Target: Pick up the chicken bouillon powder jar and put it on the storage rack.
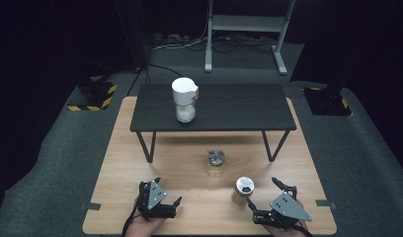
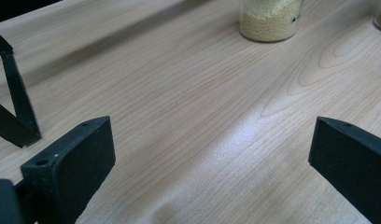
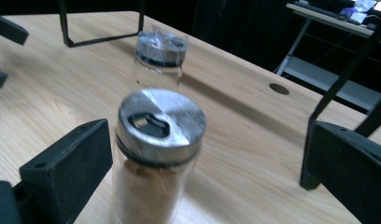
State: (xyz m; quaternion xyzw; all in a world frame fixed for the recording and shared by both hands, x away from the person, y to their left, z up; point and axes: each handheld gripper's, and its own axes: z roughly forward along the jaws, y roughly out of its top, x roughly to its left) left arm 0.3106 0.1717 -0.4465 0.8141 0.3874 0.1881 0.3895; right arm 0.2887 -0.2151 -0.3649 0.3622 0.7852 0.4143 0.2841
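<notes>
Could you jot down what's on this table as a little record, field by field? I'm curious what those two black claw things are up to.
Surface: light wooden table with a small black shelf standing on it
On shelf: white-capped jar
Near jar: metal-lidded, brown powder
Far jar: metal-lidded, yellowish grains
Right gripper: open, jaws either side of the near jar, not touching
Left gripper: open, holding nothing, over bare wood
</notes>
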